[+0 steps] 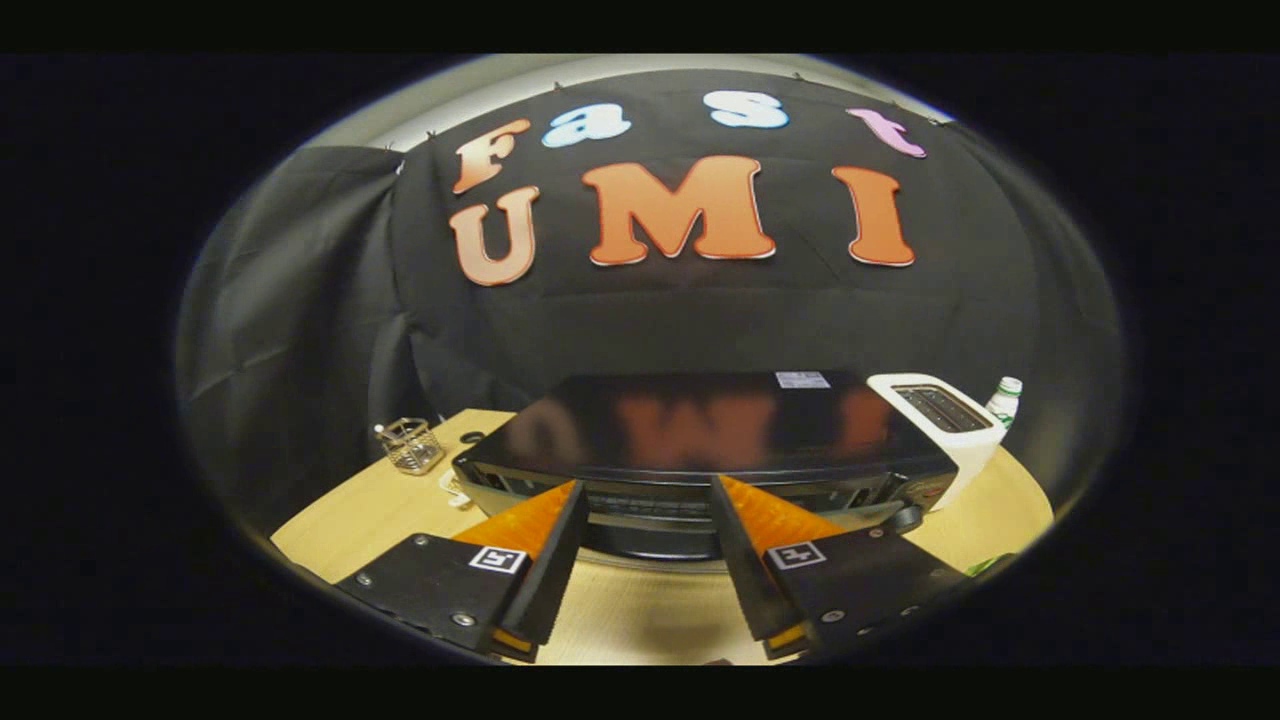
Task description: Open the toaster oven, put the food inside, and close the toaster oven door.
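Observation:
A black toaster oven [700, 425] with a glossy top stands on the wooden table [370, 515], and I look down on it from above and in front. My gripper [647, 490] is open, its fingertips [577, 492] close to the oven's upper front edge. The strip of the oven's front [648, 512] shows between the fingers. Neither finger presses on anything. I cannot tell whether the fingertips touch the oven. A round knob [906, 517] sits at the right end of the front.
A white slot toaster [940, 415] stands right beside the oven's right side, with a plastic bottle [1005, 398] behind it. A small wire basket [412, 445] sits on the table left of the oven. Black cloth walls close off the back.

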The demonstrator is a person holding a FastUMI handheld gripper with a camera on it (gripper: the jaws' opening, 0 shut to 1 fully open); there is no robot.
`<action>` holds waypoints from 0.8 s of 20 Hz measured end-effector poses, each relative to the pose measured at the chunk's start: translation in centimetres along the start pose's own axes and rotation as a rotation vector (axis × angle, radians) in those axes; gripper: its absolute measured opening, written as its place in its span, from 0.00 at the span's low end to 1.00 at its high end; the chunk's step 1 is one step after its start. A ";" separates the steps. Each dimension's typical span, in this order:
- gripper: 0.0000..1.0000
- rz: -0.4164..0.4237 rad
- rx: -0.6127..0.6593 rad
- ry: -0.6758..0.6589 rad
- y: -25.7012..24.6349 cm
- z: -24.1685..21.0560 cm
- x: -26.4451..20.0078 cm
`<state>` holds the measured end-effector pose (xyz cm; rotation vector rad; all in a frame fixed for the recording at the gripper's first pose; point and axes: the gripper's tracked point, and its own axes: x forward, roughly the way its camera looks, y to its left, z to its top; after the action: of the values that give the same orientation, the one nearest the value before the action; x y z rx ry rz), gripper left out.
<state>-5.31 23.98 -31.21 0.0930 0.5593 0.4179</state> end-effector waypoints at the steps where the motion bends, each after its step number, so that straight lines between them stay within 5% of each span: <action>1: 0.71 0.014 -0.005 -0.011 0.2 -0.2 -0.6; 6: 0.71 0.115 0.095 0.132 1.5 -3.8 -2.4; 8: 0.71 0.103 0.192 0.354 1.0 -9.6 -3.9; 11: 0.69 0.072 0.303 0.421 0.1 -12.9 -3.9; 16: 0.66 0.045 0.174 0.434 -0.5 -14.8 -3.6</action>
<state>-15.83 21.66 -42.06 0.1838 1.0227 0.4350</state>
